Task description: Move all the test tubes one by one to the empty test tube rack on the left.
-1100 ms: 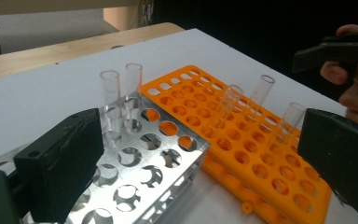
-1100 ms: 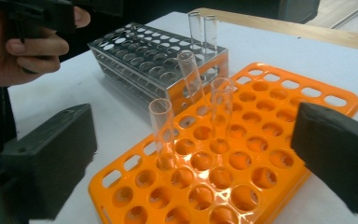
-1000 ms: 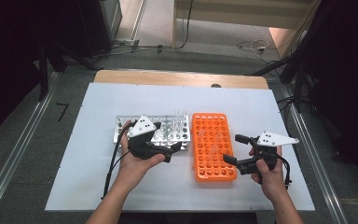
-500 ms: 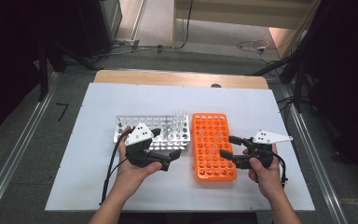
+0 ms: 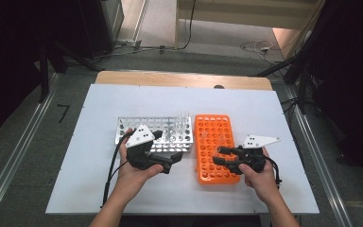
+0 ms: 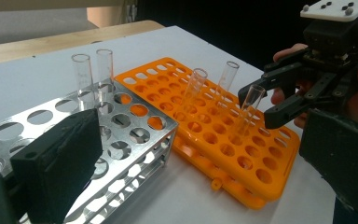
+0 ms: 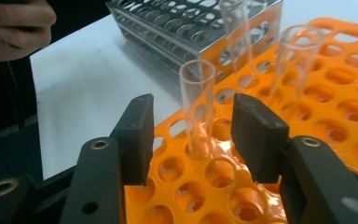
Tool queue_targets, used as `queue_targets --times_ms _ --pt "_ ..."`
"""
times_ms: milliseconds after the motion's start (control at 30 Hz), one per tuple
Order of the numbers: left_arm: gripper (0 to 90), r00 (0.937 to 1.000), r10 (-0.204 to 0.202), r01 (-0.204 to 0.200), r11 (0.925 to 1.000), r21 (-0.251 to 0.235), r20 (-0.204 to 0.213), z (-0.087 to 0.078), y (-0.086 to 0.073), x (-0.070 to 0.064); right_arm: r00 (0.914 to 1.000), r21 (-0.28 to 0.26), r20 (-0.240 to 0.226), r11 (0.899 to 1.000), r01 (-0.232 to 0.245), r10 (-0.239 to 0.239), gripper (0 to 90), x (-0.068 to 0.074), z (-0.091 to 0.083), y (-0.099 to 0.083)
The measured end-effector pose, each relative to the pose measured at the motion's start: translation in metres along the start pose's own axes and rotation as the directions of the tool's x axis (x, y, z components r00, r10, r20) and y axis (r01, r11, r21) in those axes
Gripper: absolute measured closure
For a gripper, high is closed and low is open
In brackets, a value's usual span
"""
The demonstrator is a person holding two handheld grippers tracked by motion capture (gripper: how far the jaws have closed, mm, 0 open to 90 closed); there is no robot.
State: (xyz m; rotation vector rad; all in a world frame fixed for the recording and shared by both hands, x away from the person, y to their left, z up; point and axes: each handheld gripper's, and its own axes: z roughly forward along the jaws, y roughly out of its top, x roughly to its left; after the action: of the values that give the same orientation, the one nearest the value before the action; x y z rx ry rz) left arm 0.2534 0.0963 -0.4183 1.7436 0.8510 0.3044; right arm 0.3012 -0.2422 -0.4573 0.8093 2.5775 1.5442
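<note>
Your right hand-held gripper (image 7: 189,135) stands open with its jaws either side of a clear test tube (image 7: 197,107), not touching it. That tube sits upright in the orange rack (image 5: 212,144), toward the rack's 5 o'clock corner on the counter (image 5: 99,104). Close off-centre and one jaw will likely push the glass over or jam it against its hole. Squeeze too hard and it may crack. Your left hand-held gripper (image 5: 168,161) hangs open and empty at the metal rack's (image 5: 170,135) 6 o'clock side.

Right gripper (image 7: 189,140) (jaws apart), left gripper (image 5: 170,160) alongside.
</note>
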Motion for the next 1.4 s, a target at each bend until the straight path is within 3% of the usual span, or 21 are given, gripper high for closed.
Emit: queue_targets --times_ms 233,567,933,1167,1400 --pt "0.0 1.0 0.003 -0.003 1.0 0.004 0.001 0.0 0.0 -0.001 1.0 0.056 0.002 0.998 0.009 -0.009 55.4 0.003 0.011 -0.002" --pt "0.0 1.0 0.003 -0.003 1.0 0.005 0.004 0.001 0.0 -0.002 0.9993 0.084 0.019 0.996 0.03 -0.032 62.8 0.004 0.017 -0.005" --pt "0.0 1.0 0.001 -0.001 1.0 0.005 0.003 0.0 0.0 -0.002 0.9962 0.076 0.052 0.995 0.065 -0.069 65.9 0.006 0.019 -0.009" --pt "0.0 1.0 0.003 -0.003 1.0 0.004 0.004 0.0 0.0 -0.002 0.993 0.075 0.08 0.994 0.081 -0.087 73.4 0.006 0.018 -0.009" --pt "0.0 1.0 0.005 -0.005 1.0 0.007 0.007 0.001 0.001 -0.003 0.995 0.049 0.067 0.996 0.071 -0.074 73.8 0.006 0.014 -0.007"
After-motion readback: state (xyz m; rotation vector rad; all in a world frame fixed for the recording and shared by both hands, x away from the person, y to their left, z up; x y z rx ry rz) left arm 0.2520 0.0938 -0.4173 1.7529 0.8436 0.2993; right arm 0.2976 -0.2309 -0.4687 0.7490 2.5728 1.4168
